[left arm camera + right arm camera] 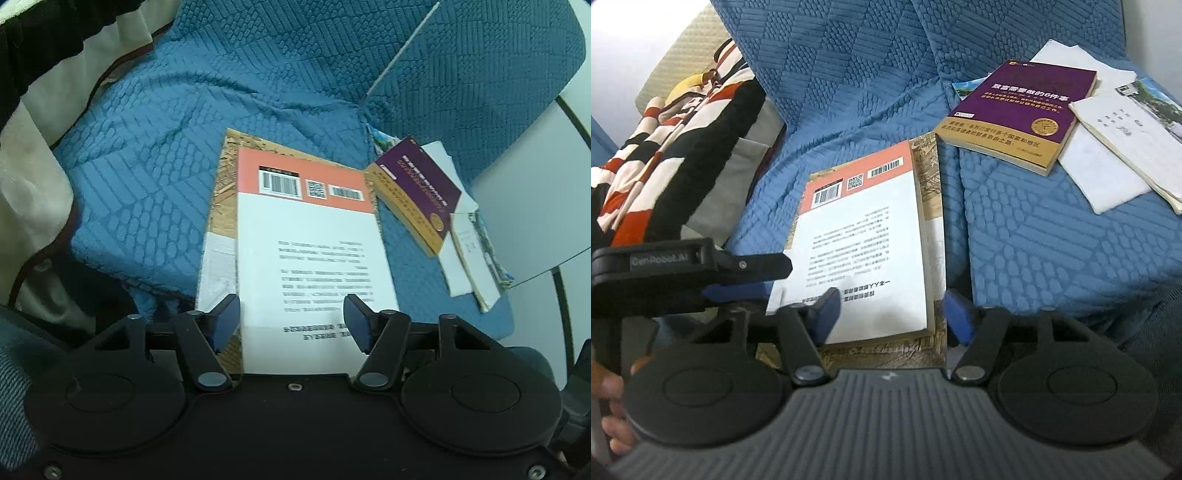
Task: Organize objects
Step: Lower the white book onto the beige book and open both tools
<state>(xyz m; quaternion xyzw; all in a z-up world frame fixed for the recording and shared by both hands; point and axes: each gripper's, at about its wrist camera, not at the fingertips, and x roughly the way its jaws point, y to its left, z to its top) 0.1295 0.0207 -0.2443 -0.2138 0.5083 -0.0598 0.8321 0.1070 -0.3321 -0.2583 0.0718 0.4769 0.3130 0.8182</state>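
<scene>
Left wrist view: the left gripper (pixel 291 317) hangs over a blue quilted sofa cover (pixel 184 110) with its jaws apart and nothing pinched between them. Under it lies a white book with an orange band (pixel 314 240), back cover up, barcodes at the far end. This book rests on top of a larger brown patterned book (pixel 221 184), which sticks out along the left side and far edge. To the right, apart from this stack, a purple book (pixel 417 192) lies on some white papers (pixel 458 273) and a thin white booklet (pixel 476 266), close to the cover's right edge. A cream cushion (pixel 33 184) sits at far left.

Right wrist view: the right gripper (pixel 890 314) also stands released, its blue pads either side of the near right corner of the white book (pixel 864 236) without pressing on it. The brown book (pixel 932 192) shows along the right side and under the near end. The left gripper (pixel 746 277) reaches in from the left, near the white book's near left corner. The purple book (pixel 1019 110) lies further off at upper right, overlapping the white papers (pixel 1108 177) and the booklet (pixel 1130 136). A striped red, black and white cloth (pixel 665 147) lies at left
</scene>
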